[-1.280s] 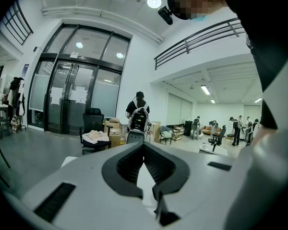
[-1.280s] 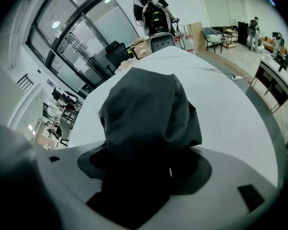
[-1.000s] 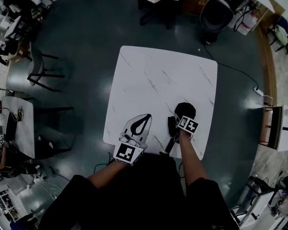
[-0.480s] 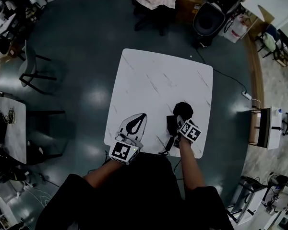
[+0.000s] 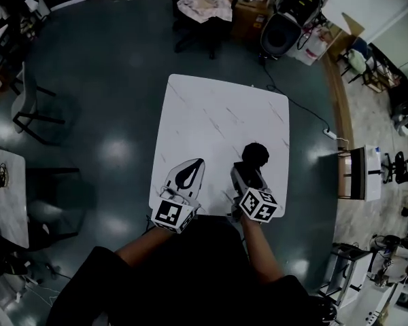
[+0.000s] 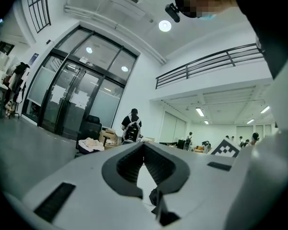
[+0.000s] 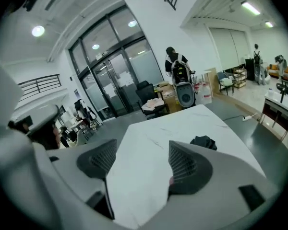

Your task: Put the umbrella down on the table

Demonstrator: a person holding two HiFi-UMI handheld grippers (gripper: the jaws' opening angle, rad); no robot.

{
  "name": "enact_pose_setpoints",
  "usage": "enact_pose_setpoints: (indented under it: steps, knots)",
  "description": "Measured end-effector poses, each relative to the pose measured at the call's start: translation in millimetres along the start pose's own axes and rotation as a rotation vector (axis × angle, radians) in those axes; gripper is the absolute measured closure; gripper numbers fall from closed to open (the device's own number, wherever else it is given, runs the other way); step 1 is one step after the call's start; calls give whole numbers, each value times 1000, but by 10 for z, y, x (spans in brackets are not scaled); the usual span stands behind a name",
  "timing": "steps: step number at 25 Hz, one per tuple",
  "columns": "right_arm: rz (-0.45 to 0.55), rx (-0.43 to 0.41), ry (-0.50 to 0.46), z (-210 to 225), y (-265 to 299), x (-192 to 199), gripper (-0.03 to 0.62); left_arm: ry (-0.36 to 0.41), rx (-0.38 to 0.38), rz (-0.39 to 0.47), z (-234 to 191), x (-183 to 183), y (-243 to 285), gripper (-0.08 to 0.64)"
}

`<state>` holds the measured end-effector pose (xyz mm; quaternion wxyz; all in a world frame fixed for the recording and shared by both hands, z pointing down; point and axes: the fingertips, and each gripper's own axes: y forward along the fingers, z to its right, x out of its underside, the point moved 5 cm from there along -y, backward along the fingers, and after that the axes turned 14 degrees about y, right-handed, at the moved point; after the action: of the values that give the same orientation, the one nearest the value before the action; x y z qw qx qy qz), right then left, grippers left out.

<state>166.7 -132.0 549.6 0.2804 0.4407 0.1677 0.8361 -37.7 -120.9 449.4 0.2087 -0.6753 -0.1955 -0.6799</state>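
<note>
From the head view, the white marbled bench (image 5: 211, 114) stands on a dark floor (image 5: 109, 80), and the black umbrella (image 5: 253, 153), folded into a small dark bundle, lies on it toward 3 o'clock of the bench's centre, near the right edge. The right tool (image 5: 241, 176) hovers at 5 o'clock, just short of the umbrella; the left tool (image 5: 194, 167) sits at 7 o'clock, well apart from it. In the left gripper view, the left tool (image 6: 144, 145) has its jaws together at the tips with nothing between them. In the right gripper view, the right tool (image 7: 141, 147) has its jaws wide apart and empty, bare bench (image 7: 173, 123) between them, with the umbrella (image 7: 204, 142) lying at 2 o'clock beyond the right jaw.
</note>
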Motion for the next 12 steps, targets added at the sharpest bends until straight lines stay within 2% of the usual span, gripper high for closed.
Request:
enact_pose_setpoints:
  steps: [6, 8, 10, 12]
  knots:
    - [72, -96, -6, -766, -194, 123, 252, -18, 15, 38, -138, -109, -253, 554]
    - [112, -111, -60, -978, -245, 132, 281, -12, 20, 45, -175, -118, -326, 554]
    - [165, -131, -146, -1206, -311, 134, 350, -2, 16, 55, -213, -139, -403, 554]
    - [225, -176, -222, -1431, -385, 134, 463, 12, 7, 66, -242, -162, -476, 552]
